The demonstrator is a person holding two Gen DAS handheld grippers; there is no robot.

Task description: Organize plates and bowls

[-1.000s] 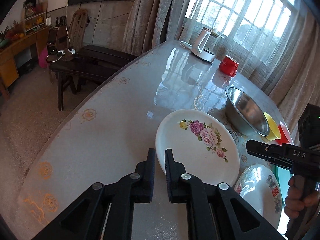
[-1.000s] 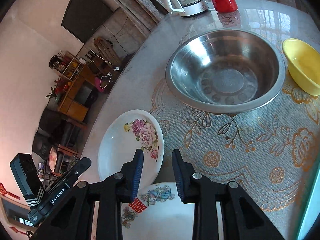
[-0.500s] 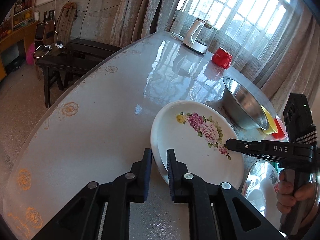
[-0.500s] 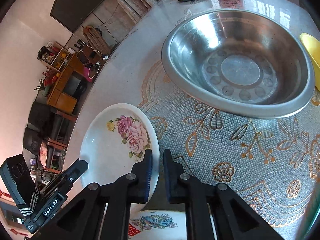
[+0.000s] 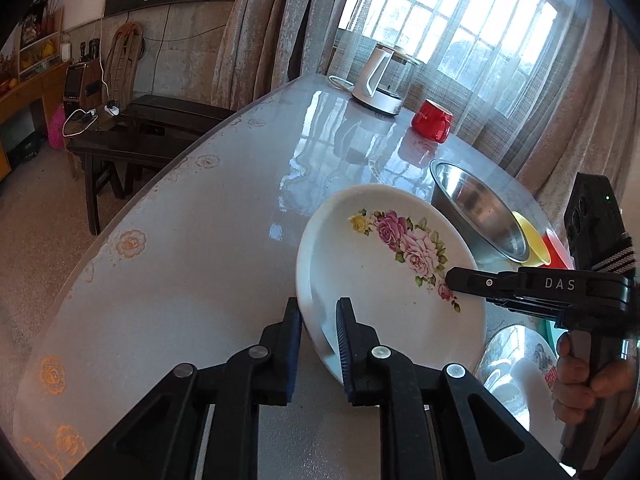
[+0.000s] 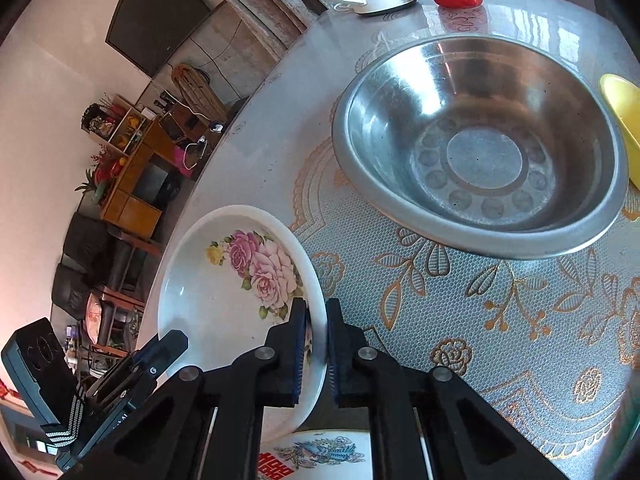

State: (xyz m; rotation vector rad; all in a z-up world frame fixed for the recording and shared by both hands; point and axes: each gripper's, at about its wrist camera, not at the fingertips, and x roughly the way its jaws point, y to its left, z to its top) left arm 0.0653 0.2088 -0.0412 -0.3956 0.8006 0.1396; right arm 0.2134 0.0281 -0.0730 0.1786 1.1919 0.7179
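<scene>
Both grippers were clamped on the rose plate, tilted up off the table: left gripper on the near-left rim, right gripper on the opposite edge, probably so it could go onto the other plate nearby.

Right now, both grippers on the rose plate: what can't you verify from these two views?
- Rose plate underside: hidden in both views, so its contact with the table is unclear.
- Printed plate: cut by the right wrist view's bottom edge and covered by the right gripper.
- Yellow bowl: cropped at the right edge.
- Red dish: mostly hidden behind the yellow bowl.
- Left gripper: pad contact on the rim hidden.
</scene>
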